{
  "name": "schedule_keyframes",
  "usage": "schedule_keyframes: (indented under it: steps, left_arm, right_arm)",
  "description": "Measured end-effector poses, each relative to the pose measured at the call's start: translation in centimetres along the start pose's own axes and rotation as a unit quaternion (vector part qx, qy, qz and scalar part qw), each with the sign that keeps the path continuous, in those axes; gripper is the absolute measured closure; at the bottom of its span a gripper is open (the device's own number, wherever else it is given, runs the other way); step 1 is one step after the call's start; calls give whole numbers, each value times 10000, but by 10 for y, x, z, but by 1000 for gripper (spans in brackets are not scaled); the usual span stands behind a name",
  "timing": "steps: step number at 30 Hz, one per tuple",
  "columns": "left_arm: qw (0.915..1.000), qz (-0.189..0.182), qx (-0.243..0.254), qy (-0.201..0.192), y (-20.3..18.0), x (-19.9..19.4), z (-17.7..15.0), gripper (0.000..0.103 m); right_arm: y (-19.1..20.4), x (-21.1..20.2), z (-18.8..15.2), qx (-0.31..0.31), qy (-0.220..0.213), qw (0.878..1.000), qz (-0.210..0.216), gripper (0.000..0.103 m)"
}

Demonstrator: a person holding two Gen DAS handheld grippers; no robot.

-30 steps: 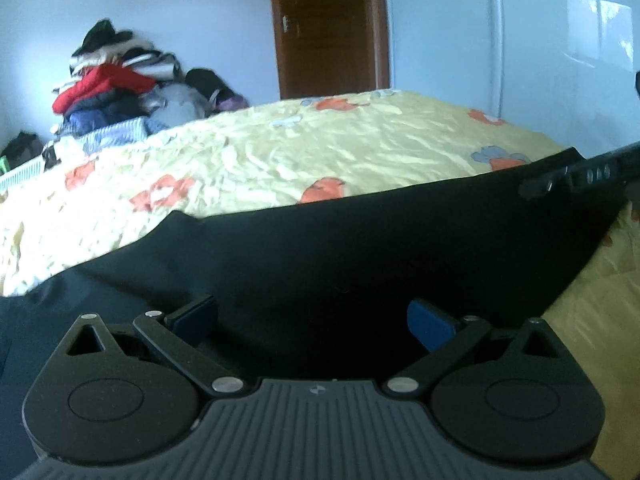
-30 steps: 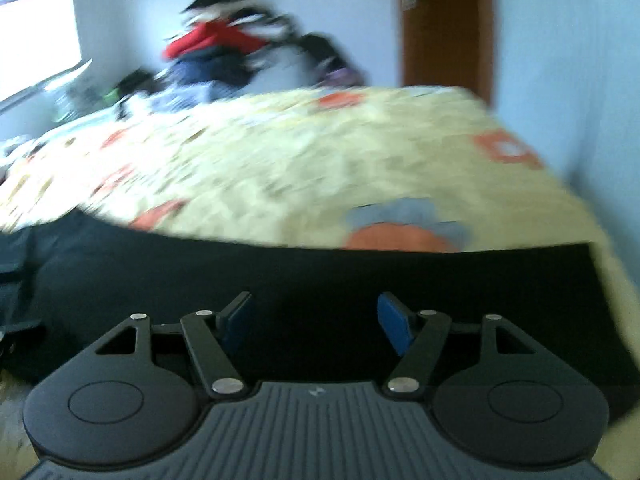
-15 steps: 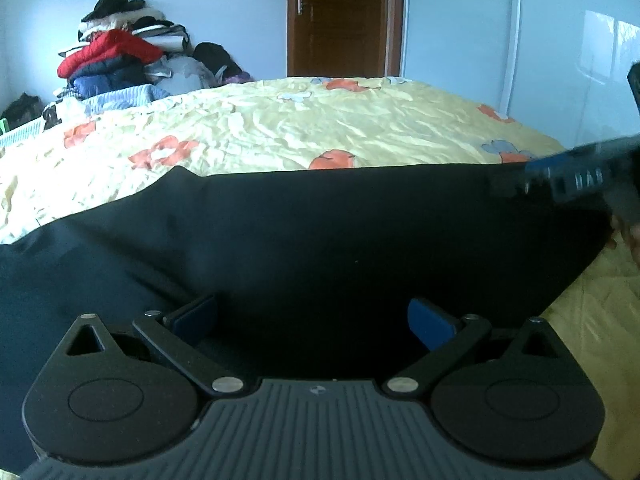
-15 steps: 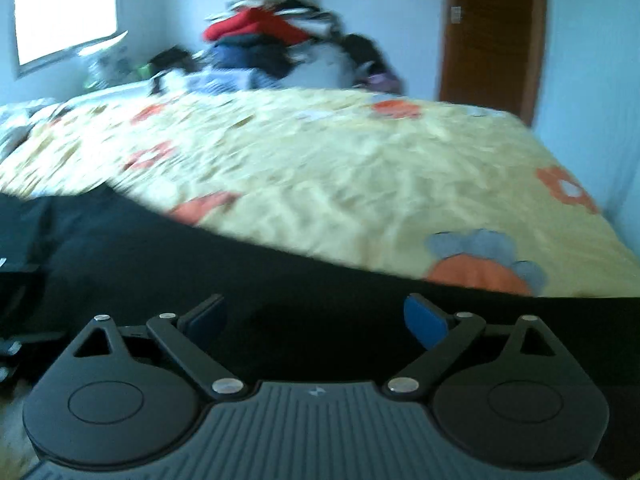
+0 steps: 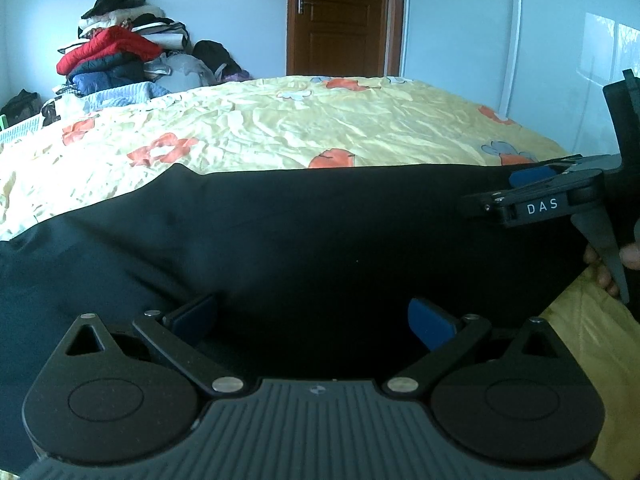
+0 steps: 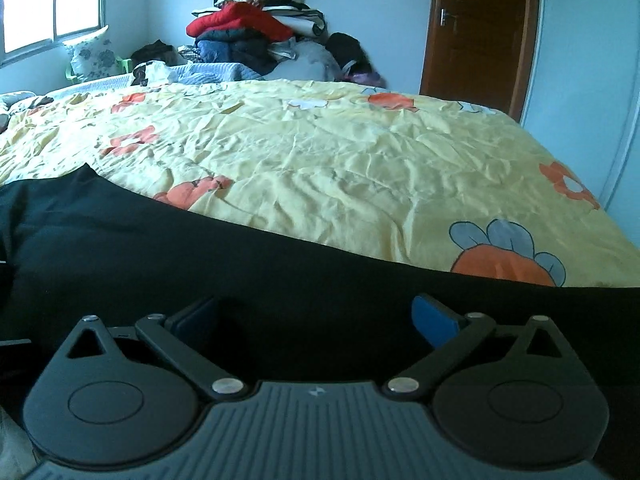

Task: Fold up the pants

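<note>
Pants [image 5: 320, 240]: black, spread flat across the near edge of the bed [image 5: 340, 120], long axis running left to right. Far edge of the fabric lies straight against the yellow floral sheet [image 6: 320, 152]; the left part bulges up into a hump.

Left tongs [image 5: 314, 318]: wide open, blue pads [image 5: 430, 320] well apart, low over the middle of the pants. Nothing between the pads. Can't tell if they touch the cloth.

Right tongs [image 6: 316, 316]: also wide open, nothing gripped, sitting over the black fabric near its right end. From the left wrist view the right tongs [image 5: 532, 184] show side-on at the right end of the pants, "DAS" printed on the arm, person's fingers [image 5: 600, 264] behind it at the frame edge.

Surroundings: clothes pile [image 6: 256, 36] stacked against the far wall beyond the bed, red jacket [image 5: 108, 46] on it. Brown door [image 5: 340, 16] behind, white wardrobe [image 5: 520, 40] to the right of it. Window [image 6: 48, 0] at far left in the right wrist view, floral pillow [image 6: 90, 58] below it.
</note>
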State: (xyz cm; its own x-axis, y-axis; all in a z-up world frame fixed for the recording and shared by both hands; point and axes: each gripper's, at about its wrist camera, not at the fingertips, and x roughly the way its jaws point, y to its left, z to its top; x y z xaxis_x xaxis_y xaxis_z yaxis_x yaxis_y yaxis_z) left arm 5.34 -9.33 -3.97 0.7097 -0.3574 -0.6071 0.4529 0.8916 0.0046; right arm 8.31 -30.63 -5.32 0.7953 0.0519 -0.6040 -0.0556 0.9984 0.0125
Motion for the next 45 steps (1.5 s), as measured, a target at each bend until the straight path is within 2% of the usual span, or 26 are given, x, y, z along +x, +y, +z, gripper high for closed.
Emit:
schedule_keyframes:
  steps: [8,13,15,17,21,23,25,28,30,35,37,38,40,45]
  left_arm:
    - [10000,-26,-7,4,1,0,1,0]
    - [9999,41,-73,-81,1,-3,1,1]
    - [9993,128,-238,-242,2,-8,2,1]
    - [9984,-45,-440,-357,6,-9,4,1]
    - [9936,-108,-1117,-155,18,2,14,1]
    - [9926,-25,-1208,-154,19,5,21,1]
    - [9938,80,-1105,-47,17,13,26,1]
    - [9979,476,-451,13,0,23,23,0]
    - [9984,507,-247,-18,-7,21,22,0]
    - [9985,406,-363,-23,-1,20,18,0]
    - [9985,470,-287,3,-4,20,18,0]
    - [9985,487,-268,0,-5,19,17,0]
    - [9985,463,-296,-1,-4,19,17,0]
    - [9985,468,-288,2,-6,18,16,0]
  right_arm:
    - [0,-1,-1,4,-2,10000,-6,0]
    - [7,-17,-5,3,75,9993,-379,0]
    - [11,-21,-9,-50,177,9988,-459,0]
    - [8,-19,-9,26,217,9988,-432,0]
    - [-2,-2,0,288,249,9990,-227,0]
    - [0,6,4,242,153,9993,-222,0]
    - [1,11,7,275,115,9992,-266,0]
    - [3,9,4,282,58,9992,-292,0]
    - [1,5,4,215,104,9994,-243,0]
    - [-1,-24,-3,511,-23,9986,-102,0]
    - [7,-20,-5,208,318,9992,-147,0]
    - [11,-17,-7,31,335,9992,-225,0]
    - [13,-14,-8,4,160,9996,-214,0]
    - [11,-5,-5,179,58,9997,-176,0]
